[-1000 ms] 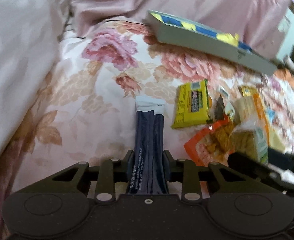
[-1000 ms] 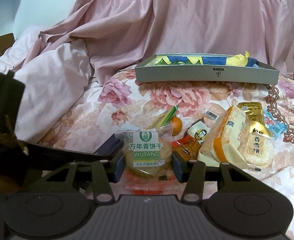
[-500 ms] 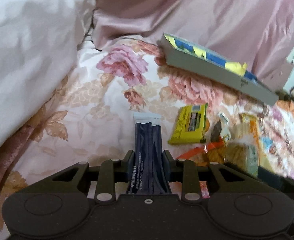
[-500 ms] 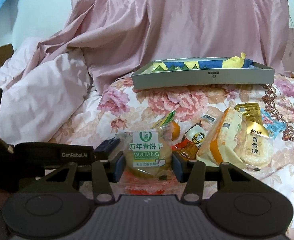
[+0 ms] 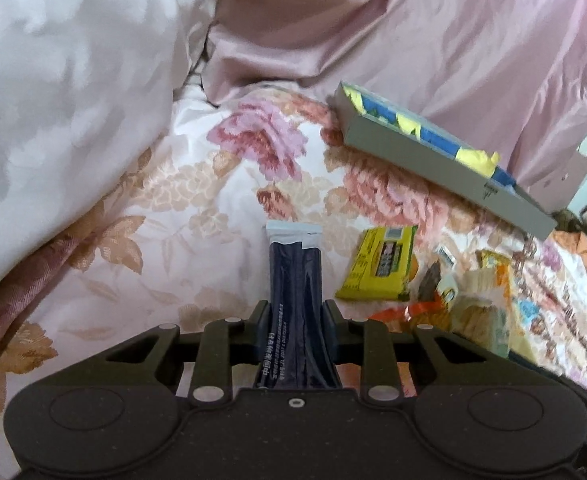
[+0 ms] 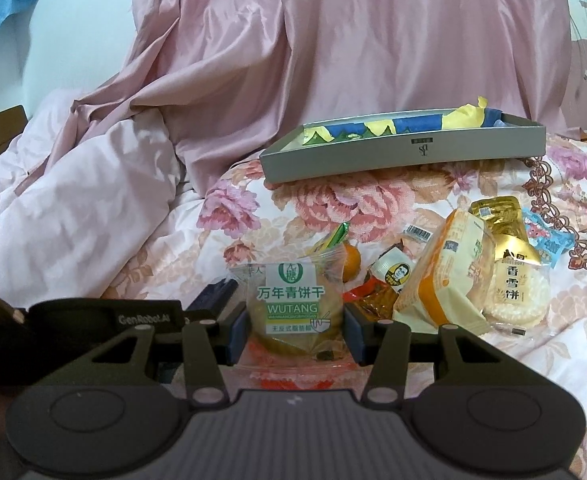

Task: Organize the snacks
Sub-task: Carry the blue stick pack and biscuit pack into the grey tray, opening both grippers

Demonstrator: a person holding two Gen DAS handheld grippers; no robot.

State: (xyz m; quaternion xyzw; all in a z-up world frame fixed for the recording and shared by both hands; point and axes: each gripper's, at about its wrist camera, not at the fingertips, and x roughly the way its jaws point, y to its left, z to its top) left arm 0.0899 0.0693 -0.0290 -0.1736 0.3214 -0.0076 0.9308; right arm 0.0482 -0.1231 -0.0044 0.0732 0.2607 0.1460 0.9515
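Snacks are what I sort: my left claw (image 5: 295,322) is clenched on a dark stick pack (image 5: 293,280), gripped near one end so it juts forward, and my right claw (image 6: 295,330) clamps a green-labelled biscuit packet (image 6: 291,304) by its sides. Both hang over the floral bedspread (image 5: 197,216), the loose pile (image 6: 465,276) close by, the grey tray (image 6: 405,152) beyond, probably their destination.

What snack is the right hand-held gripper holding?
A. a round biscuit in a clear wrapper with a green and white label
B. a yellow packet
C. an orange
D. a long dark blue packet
A: in the right wrist view the right hand-held gripper has its fingers closed on either side of the round biscuit packet with the green and white WUTANG label; the long dark blue packet sits in the left hand-held gripper instead.
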